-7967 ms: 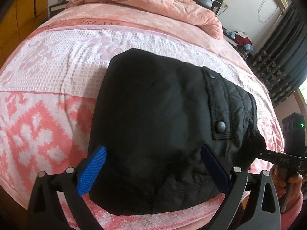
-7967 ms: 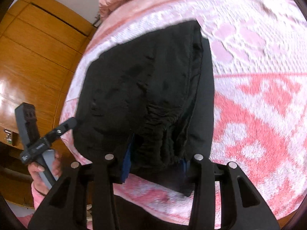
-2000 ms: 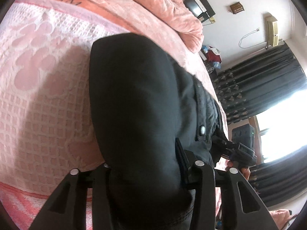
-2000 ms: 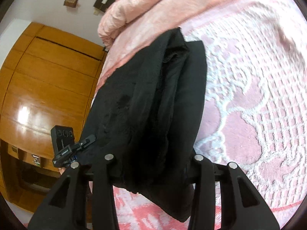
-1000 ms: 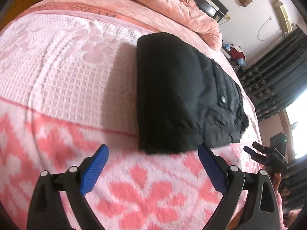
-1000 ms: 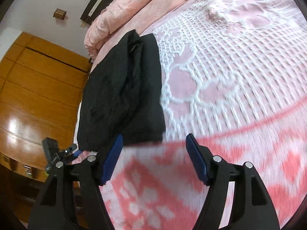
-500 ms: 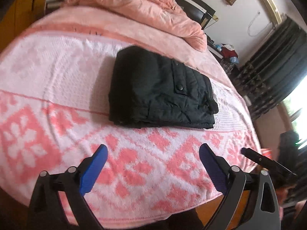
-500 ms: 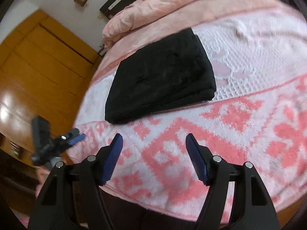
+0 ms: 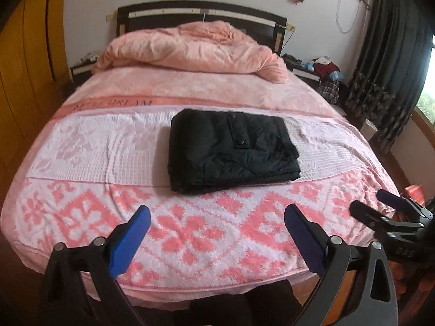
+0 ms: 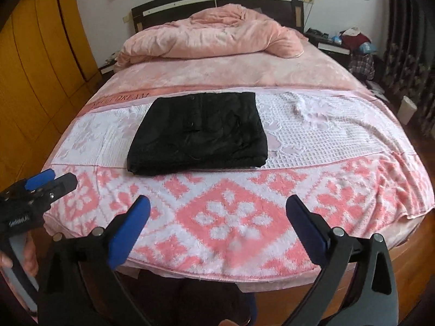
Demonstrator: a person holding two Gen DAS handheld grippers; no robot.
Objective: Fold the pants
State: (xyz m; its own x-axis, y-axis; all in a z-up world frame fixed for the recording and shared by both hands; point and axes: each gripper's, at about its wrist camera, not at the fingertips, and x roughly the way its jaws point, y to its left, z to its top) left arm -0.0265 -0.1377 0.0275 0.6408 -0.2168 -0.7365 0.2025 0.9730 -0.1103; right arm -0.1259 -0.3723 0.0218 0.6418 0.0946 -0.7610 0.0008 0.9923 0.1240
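Since the earlier frames both grippers have been drawn back from the pants (image 9: pixel 231 149) and raised, so that the whole bed (image 9: pixel 89 212) is now taken in by each wrist view, where before the black cloth filled most of the picture. The jaws of the right gripper (image 10: pixel 217 214) have just been opening and are now spread wide, with nothing between them but the patterned blanket (image 10: pixel 231 217) far below. The jaws of the left gripper (image 9: pixel 214 222) are likewise held wide apart and empty. Neither gripper is touching the pants.

The pants are seen folded into a compact black rectangle, lying flat on the white waffle-textured band of the blanket, about midway across the bed. A buttoned pocket flap (image 9: pixel 239 133) is turned upward on top of the bundle. A rumpled pink duvet (image 9: pixel 190 49) is heaped at the far end, against the dark headboard (image 9: pixel 201 12).

In the left wrist view the right gripper is visible at the right edge; in the right wrist view the left gripper appears at the left edge, with part of a hand (image 10: pixel 16 255) below it. Yellow wardrobe doors (image 10: pixel 35 54) are seen to the left, dark curtains (image 9: pixel 391 62) to the right.
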